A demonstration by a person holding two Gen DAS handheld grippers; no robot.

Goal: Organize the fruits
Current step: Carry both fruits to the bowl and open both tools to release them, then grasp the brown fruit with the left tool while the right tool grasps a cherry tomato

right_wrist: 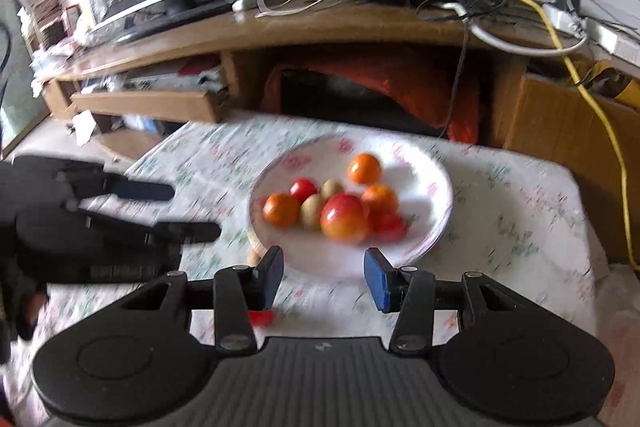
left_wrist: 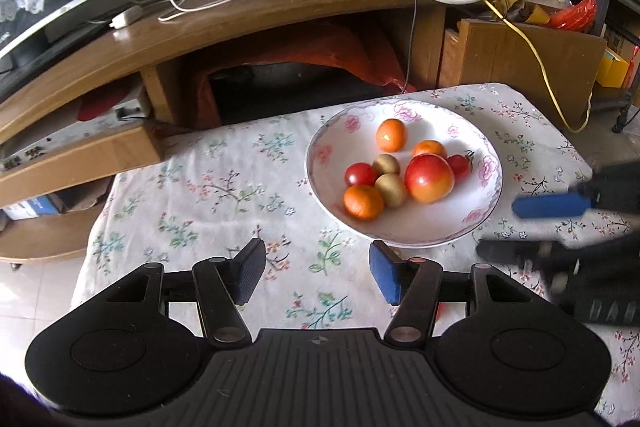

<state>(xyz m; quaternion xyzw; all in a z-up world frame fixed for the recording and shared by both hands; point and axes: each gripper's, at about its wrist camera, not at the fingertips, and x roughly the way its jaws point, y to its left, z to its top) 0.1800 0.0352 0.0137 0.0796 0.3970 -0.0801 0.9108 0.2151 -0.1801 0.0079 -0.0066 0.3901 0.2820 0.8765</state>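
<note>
A white floral plate [left_wrist: 476,215] on the flowered tablecloth holds a big red-yellow apple [left_wrist: 429,177], three oranges [left_wrist: 391,135], two small kiwis [left_wrist: 391,190] and red tomatoes [left_wrist: 359,174]. My left gripper [left_wrist: 318,273] is open and empty, low over the cloth just near of the plate. My right gripper [right_wrist: 323,277] is open and empty at the plate's [right_wrist: 436,187] near rim; that view is motion-blurred. A small red thing [right_wrist: 262,317] lies on the cloth under its left finger. The right gripper also shows in the left wrist view [left_wrist: 532,227], at the plate's right.
A wooden TV stand [left_wrist: 248,23] with a router, cables and a monitor stands behind the table. An orange bag [left_wrist: 340,47] sits in its opening. A cardboard box [left_wrist: 520,59] and yellow cable are at the right. The table's far edge is close behind the plate.
</note>
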